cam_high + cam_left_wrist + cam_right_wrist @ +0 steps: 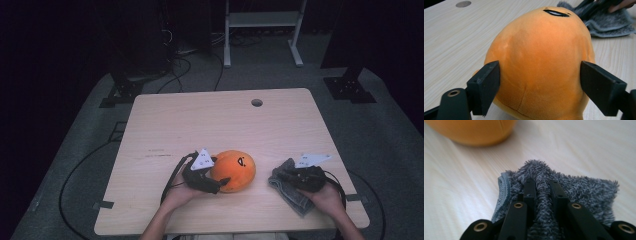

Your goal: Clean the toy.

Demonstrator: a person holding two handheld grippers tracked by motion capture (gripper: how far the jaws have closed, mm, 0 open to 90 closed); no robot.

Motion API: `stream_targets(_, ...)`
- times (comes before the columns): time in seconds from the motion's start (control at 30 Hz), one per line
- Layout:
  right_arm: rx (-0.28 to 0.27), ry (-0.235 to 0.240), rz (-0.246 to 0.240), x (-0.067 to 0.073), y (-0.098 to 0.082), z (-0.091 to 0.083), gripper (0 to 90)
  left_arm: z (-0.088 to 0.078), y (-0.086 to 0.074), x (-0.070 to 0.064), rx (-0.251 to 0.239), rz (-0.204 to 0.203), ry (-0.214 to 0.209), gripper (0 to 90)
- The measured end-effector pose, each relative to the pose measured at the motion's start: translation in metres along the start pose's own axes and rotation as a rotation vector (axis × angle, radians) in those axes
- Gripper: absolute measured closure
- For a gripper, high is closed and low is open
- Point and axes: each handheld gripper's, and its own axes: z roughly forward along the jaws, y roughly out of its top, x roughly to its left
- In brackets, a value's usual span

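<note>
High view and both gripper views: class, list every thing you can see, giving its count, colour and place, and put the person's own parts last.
Table: one, light wood, centre of the high view, with a round hole near its far edge.
Plush toy: one, orange with a dark face mark, on the table's near half.
Cloth: one, grey and fluffy, near the table's right edge.
White frame: one, on the floor beyond the table.
Left gripper: one, black, its jaws either side of the plush toy.
Right gripper: one, black, shut on a fold of the cloth.
Hands: two, at the near edge, one holding each gripper.
</note>
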Motion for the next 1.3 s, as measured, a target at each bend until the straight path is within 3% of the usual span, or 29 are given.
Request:
stream_targets(0.17,-0.136,0.033,-0.063,0.018,0.016,-0.019,77.3,0.002,0.001,0.000,-0.014,-0.002,-0.005,20.6)
stream_targets(0.23,-0.192,0.067,-0.095,0.028,0.026,-0.021,77.3,0.004,0.002,0.001,-0.016,0.002,-0.009,22.5)
stream_targets(0.3,-0.216,0.091,-0.146,0.041,0.039,-0.017,77.3,0.004,0.002,0.002,-0.012,-0.006,-0.010,24.9)
stream_targets(0.33,-0.216,0.091,-0.146,0.041,0.039,-0.017,77.3,0.004,0.002,0.002,-0.012,-0.006,-0.010,25.4)
stream_targets(0.37,-0.226,0.121,-0.188,0.051,0.049,-0.011,77.2,0.004,0.003,0.002,-0.007,-0.003,-0.009,26.3)
stream_targets(0.47,-0.218,0.129,-0.235,0.064,0.061,0.000,76.4,0.004,0.003,0.002,-0.001,0.002,-0.009,27.6)
stream_targets(0.57,-0.178,0.112,-0.256,0.068,0.067,0.015,70.7,0.005,0.002,0.002,0.003,-0.002,-0.006,28.8)
stream_targets(0.67,-0.191,0.093,-0.258,0.073,0.069,0.023,59.1,0.005,0.002,0.003,0.005,-0.008,-0.017,29.4)
stream_targets(0.8,-0.202,0.035,-0.304,0.081,0.069,0.029,57.8,0.006,0.002,0.000,0.020,0.001,-0.017,29.8)
stream_targets(0.87,-0.204,0.022,-0.310,0.081,0.068,0.030,59.9,0.006,0.003,-0.001,0.023,0.009,-0.016,29.4)
stream_targets(0.9,-0.200,0.014,-0.307,0.080,0.066,0.030,68.3,0.007,0.003,-0.003,0.022,0.021,-0.012,29.4)
stream_targets(0.93,-0.200,0.014,-0.307,0.080,0.066,0.030,68.3,0.007,0.003,-0.003,0.022,0.021,-0.012,29.5)
stream_targets(0.97,-0.198,0.021,-0.303,0.076,0.063,0.029,74.7,0.007,0.002,-0.003,0.018,0.019,-0.011,29.7)
stream_targets(1.1,-0.201,0.044,-0.258,0.065,0.056,0.027,76.9,0.007,0.000,0.001,0.008,-0.007,-0.016,30.7)
stream_targets(1.2,-0.176,0.011,-0.250,0.058,0.049,0.025,77.2,0.006,0.000,0.001,0.009,-0.006,-0.016,30.7)
stream_targets(1.3,-0.146,-0.003,-0.205,0.047,0.042,0.023,77.3,0.006,-0.001,0.002,0.008,-0.012,-0.016,30.5)
